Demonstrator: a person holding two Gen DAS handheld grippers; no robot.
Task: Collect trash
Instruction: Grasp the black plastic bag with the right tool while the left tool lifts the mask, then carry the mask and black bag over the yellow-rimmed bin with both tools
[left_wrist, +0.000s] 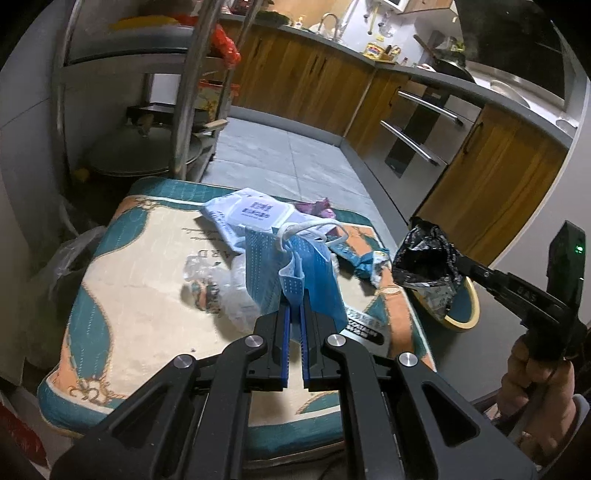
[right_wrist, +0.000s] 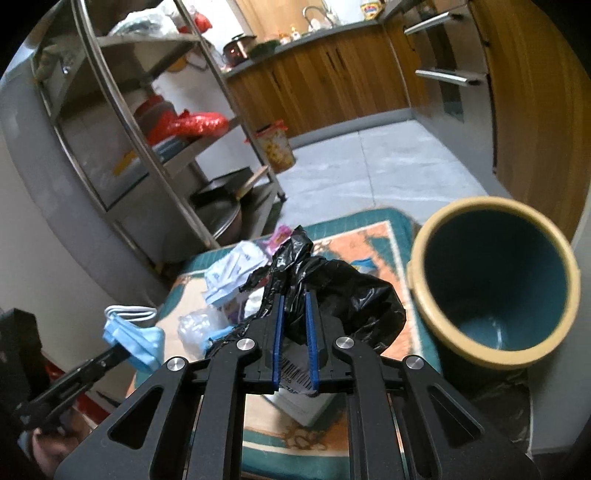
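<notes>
My left gripper (left_wrist: 294, 300) is shut on a blue face mask (left_wrist: 291, 266) and holds it above the patterned cushion (left_wrist: 129, 295). It also shows in the right wrist view (right_wrist: 135, 338). My right gripper (right_wrist: 294, 295) is shut on a crumpled black plastic bag (right_wrist: 332, 291), held near the blue bin with a cream rim (right_wrist: 495, 284). The bag also shows in the left wrist view (left_wrist: 424, 258), above the bin (left_wrist: 461, 314). On the cushion lie a wet-wipes pack (left_wrist: 251, 214), a clear plastic wrapper (left_wrist: 210, 284), a purple wrapper (left_wrist: 317, 208) and a blue-white wrapper (left_wrist: 369, 260).
A steel shelf rack (right_wrist: 155, 147) with pots and red bags stands behind the cushion. Wooden kitchen cabinets (left_wrist: 491, 177) run along the right and back. Grey tiled floor (left_wrist: 288, 162) lies between them. A clear plastic bag (left_wrist: 62, 266) sits left of the cushion.
</notes>
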